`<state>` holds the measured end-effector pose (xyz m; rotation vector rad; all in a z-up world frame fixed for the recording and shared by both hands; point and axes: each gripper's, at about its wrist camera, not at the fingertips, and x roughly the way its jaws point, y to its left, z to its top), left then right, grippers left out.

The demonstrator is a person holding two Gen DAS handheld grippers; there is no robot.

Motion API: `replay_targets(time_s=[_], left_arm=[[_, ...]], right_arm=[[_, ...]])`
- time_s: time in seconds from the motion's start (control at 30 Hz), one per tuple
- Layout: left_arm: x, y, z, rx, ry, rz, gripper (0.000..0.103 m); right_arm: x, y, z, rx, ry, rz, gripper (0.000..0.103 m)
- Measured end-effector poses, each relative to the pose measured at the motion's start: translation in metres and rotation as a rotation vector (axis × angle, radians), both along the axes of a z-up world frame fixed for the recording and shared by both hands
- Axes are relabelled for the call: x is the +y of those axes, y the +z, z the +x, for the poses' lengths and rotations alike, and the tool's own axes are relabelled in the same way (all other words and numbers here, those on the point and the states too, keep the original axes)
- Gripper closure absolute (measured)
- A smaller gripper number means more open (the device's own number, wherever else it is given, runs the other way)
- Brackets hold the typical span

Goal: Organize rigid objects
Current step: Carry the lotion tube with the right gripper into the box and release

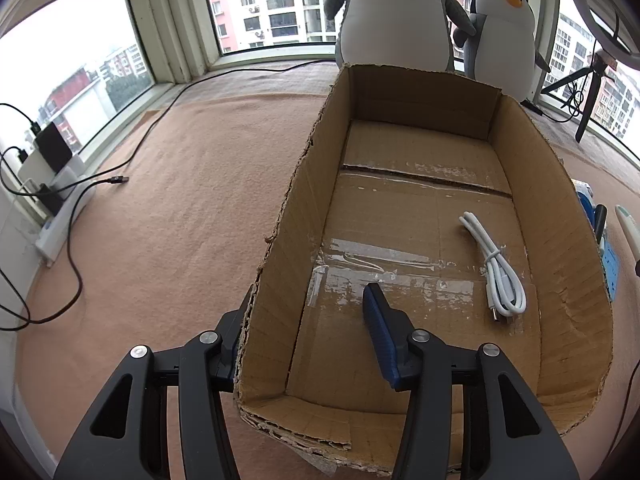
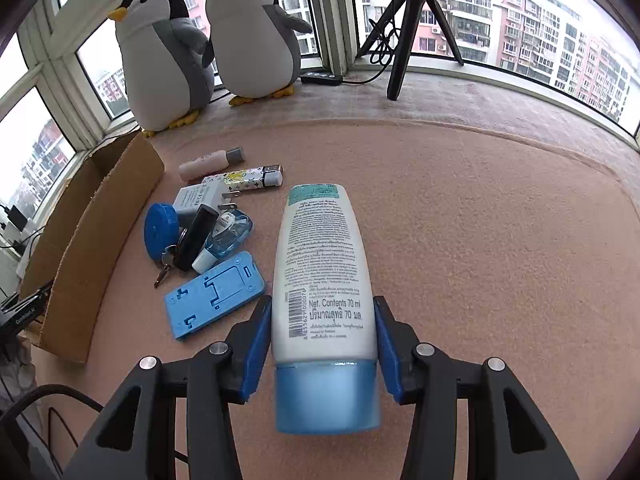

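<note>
The left claw point(image 1: 308, 320) is spread wide over one side wall of the cardboard box point(image 1: 296, 208). One finger sits outside that wall and the other, with a blue pad, sits inside the box, so the wall stands between them. I cannot tell if either finger touches the cardboard. The box fills the middle and right of the left wrist view. On its floor, at the lower right, lies a coiled white cable point(image 1: 498, 272) (nothing else lies in there).

In the right wrist view, the right claw point(image 2: 323, 336) holds a white lotion tube point(image 2: 322, 264) with a light blue cap point(image 2: 327, 396). The blue pads press on both sides of the tube just above the cap. The cap points down toward the camera and the flat end points up the frame. The tube sits in the middle of the picture, over the pink cloth point(image 2: 480, 240) that covers the surface.

Left of the tube lies a small heap of things. There is a blue phone stand point(image 2: 216, 296) at the lower left, a black key fob with keys point(image 2: 192, 246), a round blue thing point(image 2: 158, 230), a clear blue case point(image 2: 232, 234), a grey plug point(image 2: 202, 198), a patterned lighter point(image 2: 248, 179) and a small pink tube point(image 2: 210, 163). The box shows again at the far left edge.

Two plush penguins point(image 2: 252, 36) stand at the upper left by the window, and a black tripod point(image 2: 412, 20) stands at the top middle.
</note>
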<state>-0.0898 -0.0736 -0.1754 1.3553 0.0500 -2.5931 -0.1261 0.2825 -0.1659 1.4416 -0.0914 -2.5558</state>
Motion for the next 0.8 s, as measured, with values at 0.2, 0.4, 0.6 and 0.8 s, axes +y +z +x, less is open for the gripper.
replay_targets(time_s=[0.2, 0.4, 0.6, 0.8], left_arm=[[0.000, 0.000, 0.000, 0.006, -0.004, 0.010, 0.055], [-0.001, -0.001, 0.000, 0.011, -0.008, 0.019, 0.055], [0.000, -0.001, 0.000, 0.013, -0.012, 0.022, 0.055], [0.000, -0.001, -0.001, 0.015, -0.009, 0.027, 0.055]], right_arm=[[-0.009, 0.025, 0.014, 0.039, -0.016, -0.058, 0.059], [-0.058, 0.061, 0.015, 0.108, 0.082, -0.107, 0.059], [-0.129, 0.073, 0.011, 0.144, 0.206, -0.131, 0.059], [-0.195, 0.070, 0.005, 0.149, 0.300, -0.127, 0.059]])
